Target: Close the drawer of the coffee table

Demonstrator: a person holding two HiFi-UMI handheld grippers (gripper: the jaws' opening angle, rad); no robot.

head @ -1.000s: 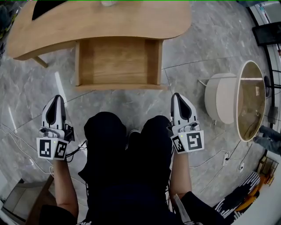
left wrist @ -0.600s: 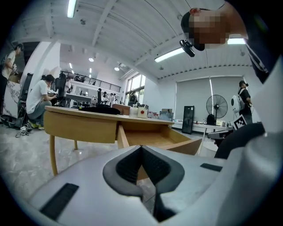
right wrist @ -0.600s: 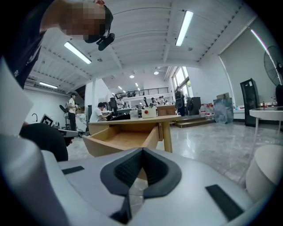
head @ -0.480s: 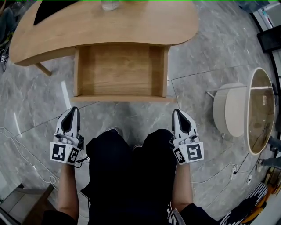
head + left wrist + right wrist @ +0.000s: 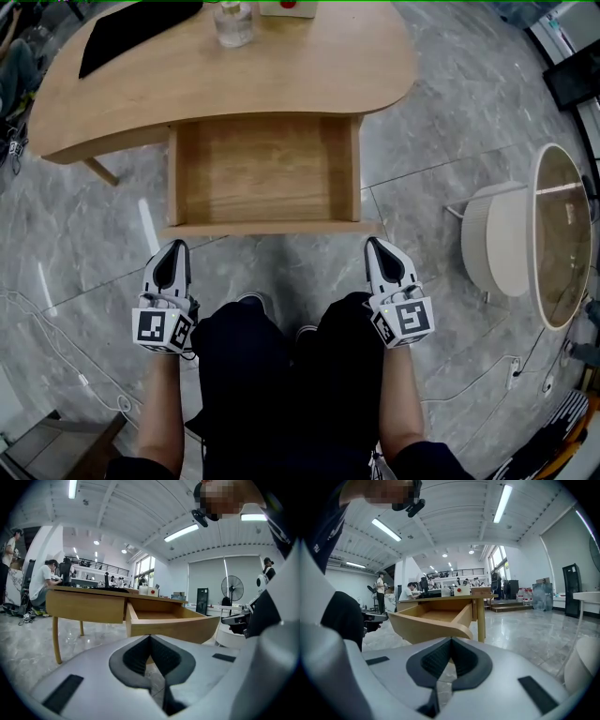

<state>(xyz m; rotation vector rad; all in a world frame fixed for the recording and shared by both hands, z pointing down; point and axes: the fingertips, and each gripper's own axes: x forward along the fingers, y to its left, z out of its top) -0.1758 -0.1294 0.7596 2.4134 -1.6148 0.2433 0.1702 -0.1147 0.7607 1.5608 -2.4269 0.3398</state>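
1. The left hand-held gripper [image 5: 173,249] has come forward and inward; its tip is now just short of the drawer's [image 5: 264,169] front edge.
2. The right hand-held gripper [image 5: 376,247] has edged nearer the front's right corner.
3. More of the desk [image 5: 319,75] top shows, with a bottle [image 5: 232,23] and a black mat [image 5: 131,28].

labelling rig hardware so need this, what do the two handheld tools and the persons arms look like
The left tool and right tool are white shells tapering to a point, each with a black teardrop-shaped opening lined by dark ribbed pads. At the rear each carries a cube with black-and-white square markers. The person wears black trousers; no sleeve covers the forearms.
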